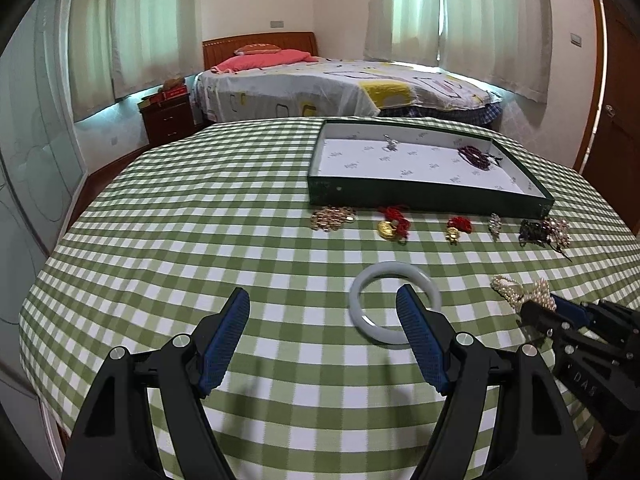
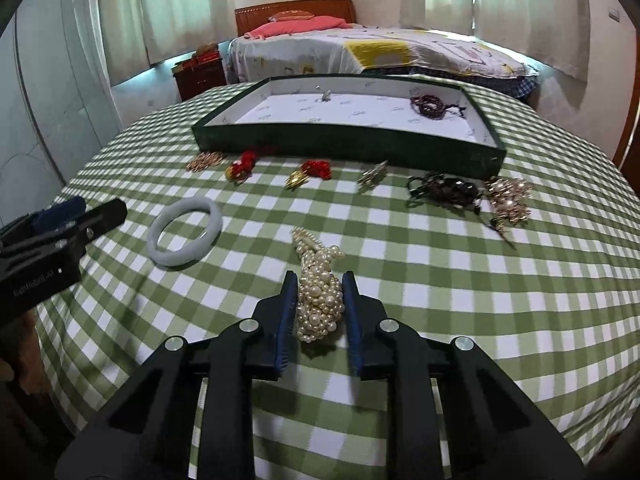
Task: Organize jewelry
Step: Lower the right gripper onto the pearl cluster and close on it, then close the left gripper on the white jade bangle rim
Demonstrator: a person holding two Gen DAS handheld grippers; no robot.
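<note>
A: What has the right claw (image 2: 320, 300) got?

B: The pearl bunch (image 2: 320, 300). The blue pads sit against both sides of it, clamped, and the bunch lies on the checked tabletop (image 2: 440, 300), its thin end trailing toward the tray (image 2: 348, 140).

A: And the left claw (image 1: 324, 320)?

B: Wide apart, with nothing between the pads. It hangs over the cloth, and its right finger (image 1: 420, 340) overlaps the pale bangle (image 1: 394, 304) in the left view. I can't tell if it touches. From the right view the bangle lies flat just beside that claw (image 2: 80, 212).

A: What's in the tray?

B: A dark red bead string (image 1: 476, 156) near the right end and a small silver piece (image 1: 390, 144) by the far wall.

A: The rest?

B: A row along the tray's near wall: a gold cluster (image 1: 332, 218), two red-and-gold charms (image 1: 394, 226) (image 1: 458, 229), a small silver brooch (image 1: 495, 225), a black tangle (image 1: 532, 230), then a pearly gold piece (image 1: 558, 229).
</note>
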